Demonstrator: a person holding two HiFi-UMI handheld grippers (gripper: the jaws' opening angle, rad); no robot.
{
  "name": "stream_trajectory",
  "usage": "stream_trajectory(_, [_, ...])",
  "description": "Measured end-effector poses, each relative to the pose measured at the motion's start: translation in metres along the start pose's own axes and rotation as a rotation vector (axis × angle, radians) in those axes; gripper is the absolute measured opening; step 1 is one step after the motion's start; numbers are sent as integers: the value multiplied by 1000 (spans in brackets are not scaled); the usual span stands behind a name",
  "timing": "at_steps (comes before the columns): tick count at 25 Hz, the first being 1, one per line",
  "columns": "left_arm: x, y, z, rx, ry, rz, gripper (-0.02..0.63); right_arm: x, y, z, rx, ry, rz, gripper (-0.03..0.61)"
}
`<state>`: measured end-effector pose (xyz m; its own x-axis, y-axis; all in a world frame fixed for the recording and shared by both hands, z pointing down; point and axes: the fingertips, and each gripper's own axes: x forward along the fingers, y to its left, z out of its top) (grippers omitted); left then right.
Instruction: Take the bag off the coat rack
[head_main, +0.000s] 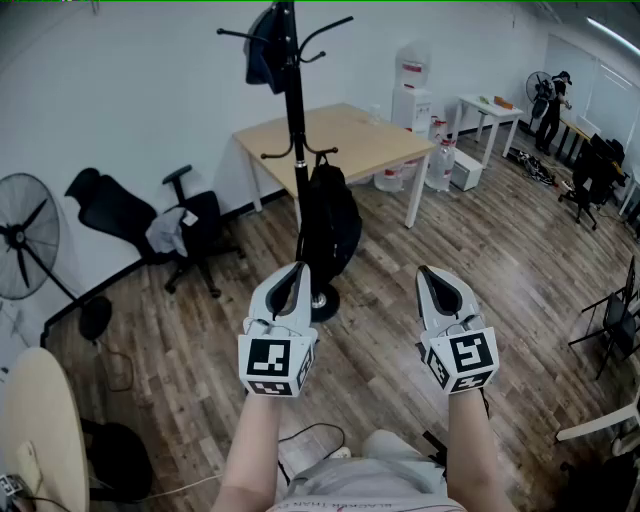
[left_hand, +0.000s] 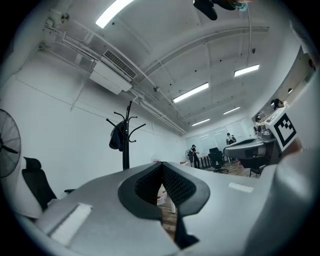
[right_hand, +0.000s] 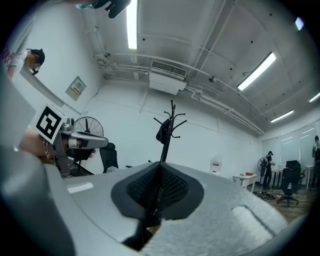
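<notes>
Bag: black soft backpack-style bag (head_main: 328, 230) hangs from a low hook on the coat rack, resting against the pole, its bottom just above the round base; whether it is zipped, and what it holds, cannot be told.
Table: pale wooden rectangular table with white legs (head_main: 350, 135) stands behind the rack, near the white wall.
Coat rack: tall black metal pole with curved hooks (head_main: 294, 110) stands upright on the wood floor, ahead of both grippers; a dark garment (head_main: 265, 45) hangs from a top hook.
Chair: black wheeled office chair (head_main: 130, 215) stands left of the rack, with a grey cloth on its seat.
Fan: black round floor fan (head_main: 25, 250) stands at the far left.
Water dispenser: white cabinet topped by a clear bottle (head_main: 411, 95), beyond the table.
Jugs: clear plastic water jugs (head_main: 440, 165) sit on the floor by the table's right leg; their fill level is unclear.
Left gripper: grey and white (head_main: 292, 275), jaws pressed together, nothing between them, well short of the bag.
Right gripper: same make (head_main: 437, 278), jaws fully closed and empty, level with the left, apart from the rack.
</notes>
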<state>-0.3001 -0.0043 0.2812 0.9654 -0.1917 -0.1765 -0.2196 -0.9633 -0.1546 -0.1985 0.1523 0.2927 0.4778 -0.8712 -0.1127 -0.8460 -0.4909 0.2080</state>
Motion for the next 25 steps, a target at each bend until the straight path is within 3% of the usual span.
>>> stream_trajectory(13, [39,12,-18,-20,4,0,12,27,-19,-20,-11,11,-28,3])
stream_trajectory(25, [141,32,-49,-10,49,52,12,125,-84,-52,34,-2,19,3])
